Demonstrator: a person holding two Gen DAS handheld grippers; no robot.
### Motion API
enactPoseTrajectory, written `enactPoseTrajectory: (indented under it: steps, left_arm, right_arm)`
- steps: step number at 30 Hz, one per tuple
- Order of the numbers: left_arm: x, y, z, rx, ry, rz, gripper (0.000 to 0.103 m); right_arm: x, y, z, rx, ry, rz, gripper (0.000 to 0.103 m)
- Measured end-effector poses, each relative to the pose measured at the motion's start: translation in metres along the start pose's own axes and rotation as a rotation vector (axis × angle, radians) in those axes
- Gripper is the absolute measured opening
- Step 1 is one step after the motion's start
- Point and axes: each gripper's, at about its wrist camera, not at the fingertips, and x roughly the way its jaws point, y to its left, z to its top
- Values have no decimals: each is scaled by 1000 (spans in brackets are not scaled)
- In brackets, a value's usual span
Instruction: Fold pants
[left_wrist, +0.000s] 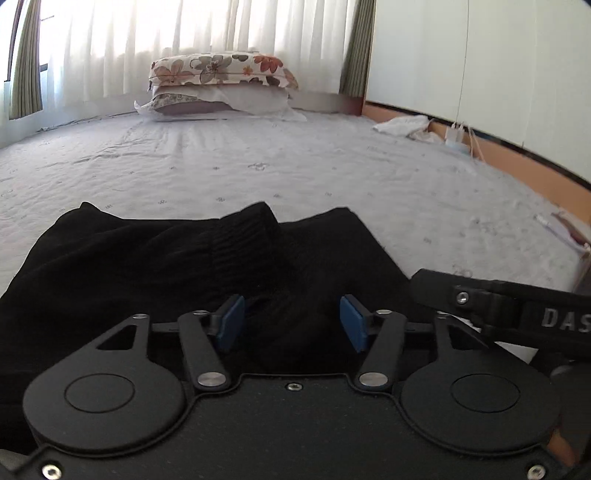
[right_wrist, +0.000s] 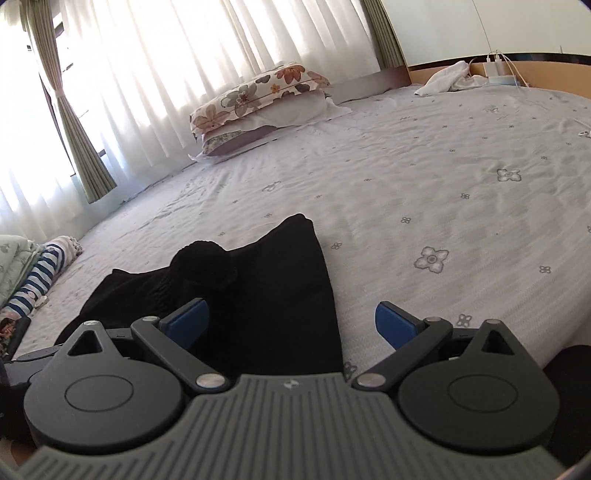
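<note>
Black pants (left_wrist: 155, 258) lie bunched on the pale bedspread (left_wrist: 258, 162), filling the near half of the left wrist view, with a ribbed waistband fold sticking up in the middle. My left gripper (left_wrist: 292, 320) hovers just over them, blue pads apart; dark cloth lies under the gap and neither pad presses it. In the right wrist view the same pants (right_wrist: 266, 295) form a folded wedge to the left of centre. My right gripper (right_wrist: 291, 325) stands wide open over the pants' right edge, its left pad above the cloth and its right pad above bare bedspread (right_wrist: 443, 184).
Two stacked pillows (left_wrist: 221, 85) rest at the head of the bed under white curtains. A white cloth (left_wrist: 402, 125) and a charger with cables (left_wrist: 456, 134) lie by the wooden bed frame on the right. Striped folded laundry (right_wrist: 40, 273) sits at the bed's left side.
</note>
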Motion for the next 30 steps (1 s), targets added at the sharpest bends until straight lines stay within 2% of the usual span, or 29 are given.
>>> enactPoseTrajectory:
  steps: [3, 5, 6, 8, 9, 10, 14, 16, 17, 19, 22, 27, 30]
  left_arm:
    - [-30, 15, -1, -54, -40, 14, 60]
    - [-56, 44, -1, -106, -68, 53, 60]
    - [-64, 53, -2, -132, -85, 85, 57]
    - [-80, 82, -2, -182, -129, 178, 43]
    - [-85, 92, -4, -193, -140, 220, 32]
    - [-87, 103, -6, -202, -142, 269, 25]
    - [-85, 140, -15, -235, -103, 398, 21]
    - [-80, 150, -21, -253, -86, 430, 21]
    - [-78, 154, -26, -260, -78, 443, 21]
    - [-73, 159, -33, -266, -62, 452, 22]
    - [-63, 159, -43, -256, -55, 449, 22]
    - [-56, 152, -49, -237, -68, 460, 22]
    - [-58, 155, -50, -257, -73, 447, 22]
  right_arm:
    - [1, 1, -1, 37, -14, 69, 103]
    - [6, 6, -3, 49, -5, 109, 103]
    - [11, 8, -4, 49, 5, 122, 103]
    - [19, 16, -8, 38, 30, 139, 103]
    - [23, 21, -11, 26, 41, 151, 103]
    - [26, 26, -15, 11, 51, 160, 103]
    - [39, 50, -26, -60, 90, 177, 101]
    - [44, 62, -31, -96, 108, 174, 90]
    - [46, 68, -34, -106, 115, 169, 83]
    - [48, 76, -38, -121, 114, 147, 78]
    - [47, 78, -44, -127, 85, 120, 80]
    - [62, 76, -45, -47, -13, 62, 80]
    - [76, 91, -45, -122, -9, 45, 77]
